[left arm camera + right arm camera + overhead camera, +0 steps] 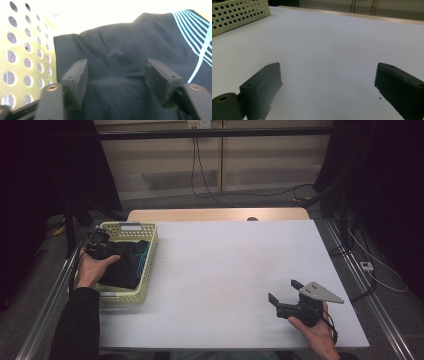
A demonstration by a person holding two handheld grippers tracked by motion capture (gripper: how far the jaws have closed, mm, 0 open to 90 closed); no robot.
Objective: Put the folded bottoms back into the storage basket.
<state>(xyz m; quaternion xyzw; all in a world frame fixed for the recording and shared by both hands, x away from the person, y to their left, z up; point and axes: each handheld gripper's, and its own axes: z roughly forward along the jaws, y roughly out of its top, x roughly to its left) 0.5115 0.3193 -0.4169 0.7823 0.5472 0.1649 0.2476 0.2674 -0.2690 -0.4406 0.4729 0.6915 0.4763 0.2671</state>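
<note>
Dark garment (120, 55), cyan stripes, folded

Dark garment (120, 57) cut off at frame bottom, right.

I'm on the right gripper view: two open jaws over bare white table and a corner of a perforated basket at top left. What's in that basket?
Observer: A folded dark garment with light blue stripes lies inside the pale yellow basket.
Operator: Where's the left gripper?
Observer: The left gripper is down in the basket, right over the dark garment, near the perforated wall.
Operator: Is it gripping the cloth?
Observer: No. In the left gripper view its jaws stand apart with the cloth lying between and below them, the pads not pressing on it.
Operator: And my gripper, from above?
Observer: The right gripper sits near the table's front right corner, pointing left toward the basket, holding nothing.
</note>
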